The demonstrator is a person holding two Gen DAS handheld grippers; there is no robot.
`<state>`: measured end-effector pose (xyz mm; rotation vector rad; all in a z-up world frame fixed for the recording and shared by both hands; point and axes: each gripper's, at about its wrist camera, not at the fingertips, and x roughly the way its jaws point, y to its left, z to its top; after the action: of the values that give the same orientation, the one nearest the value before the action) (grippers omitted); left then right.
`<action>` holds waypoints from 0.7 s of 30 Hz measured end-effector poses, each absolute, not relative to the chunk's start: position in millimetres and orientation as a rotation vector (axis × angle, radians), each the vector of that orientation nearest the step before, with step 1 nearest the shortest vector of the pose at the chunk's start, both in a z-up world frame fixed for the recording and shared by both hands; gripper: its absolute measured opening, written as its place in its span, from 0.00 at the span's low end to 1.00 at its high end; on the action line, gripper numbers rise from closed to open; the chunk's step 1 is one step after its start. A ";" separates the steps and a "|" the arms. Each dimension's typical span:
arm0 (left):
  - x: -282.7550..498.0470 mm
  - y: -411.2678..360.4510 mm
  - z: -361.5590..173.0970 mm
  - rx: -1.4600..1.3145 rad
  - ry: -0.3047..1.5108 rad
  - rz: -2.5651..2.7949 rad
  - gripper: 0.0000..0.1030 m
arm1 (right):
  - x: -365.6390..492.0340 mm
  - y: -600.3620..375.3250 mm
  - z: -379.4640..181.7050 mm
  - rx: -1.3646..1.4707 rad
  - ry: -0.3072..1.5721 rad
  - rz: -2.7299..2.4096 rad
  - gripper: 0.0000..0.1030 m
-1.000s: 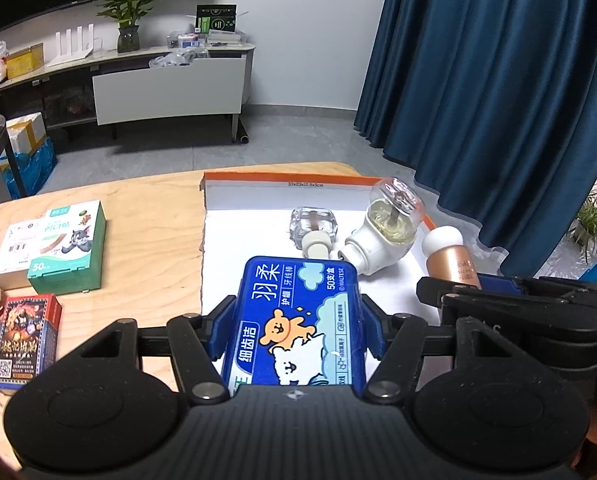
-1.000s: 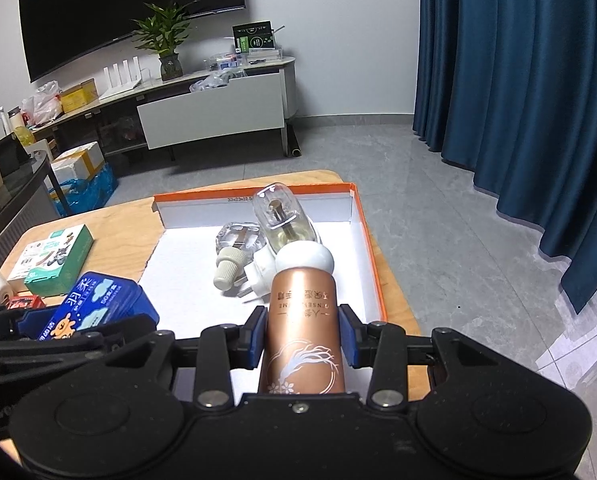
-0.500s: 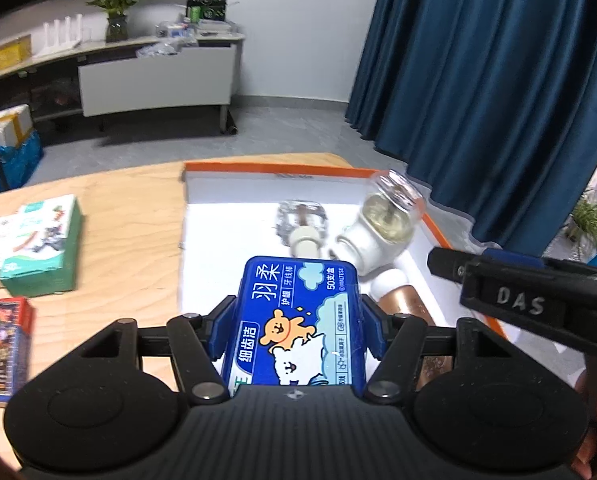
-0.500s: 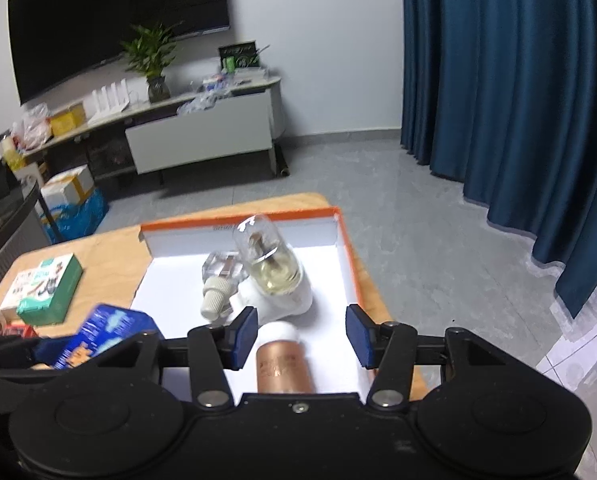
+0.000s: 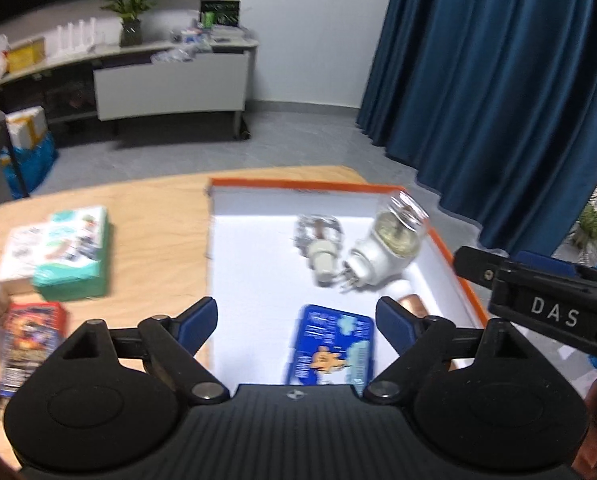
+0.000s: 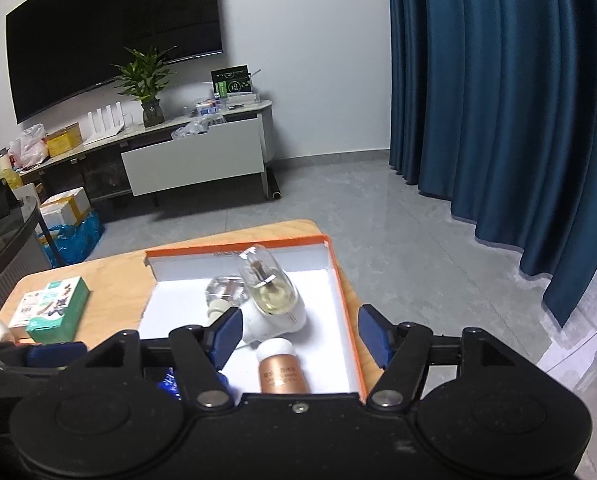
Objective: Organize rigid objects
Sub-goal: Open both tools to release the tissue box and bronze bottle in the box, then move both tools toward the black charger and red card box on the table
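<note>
I am opening my left tool (image 5: 296, 318) above the blue floss box (image 5: 332, 350), which is lying free in the near part of the orange-rimmed tray (image 5: 444, 242); my right tool (image 6: 298, 330) is opening too, the copper bottle (image 6: 281, 372) lying loose below it. Farther in, at 12 o'clock, a plug-in vaporizer (image 6: 272, 300) and a small glass bottle (image 5: 318, 240) are sharing the tray. At 10 o'clock on the tabletop (image 5: 154, 216), the green box (image 5: 74, 254) and red card box (image 5: 30, 338) are waiting, so roughly half seems left.
</note>
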<state>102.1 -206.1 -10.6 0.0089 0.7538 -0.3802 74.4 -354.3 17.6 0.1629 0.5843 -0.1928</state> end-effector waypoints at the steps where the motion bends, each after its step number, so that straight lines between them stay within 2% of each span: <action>1: 101.2 -201.4 -7.8 0.007 0.753 -0.372 0.88 | 73.9 -352.0 19.6 0.165 0.583 -0.190 0.77; 21: 86.3 -113.0 2.3 -0.077 0.726 -0.208 0.91 | 74.3 -262.3 22.3 0.104 0.663 -0.004 0.78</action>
<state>86.3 -113.0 2.3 -0.0766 0.7257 -0.2082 74.3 -262.3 22.3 0.1036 0.6627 -0.0038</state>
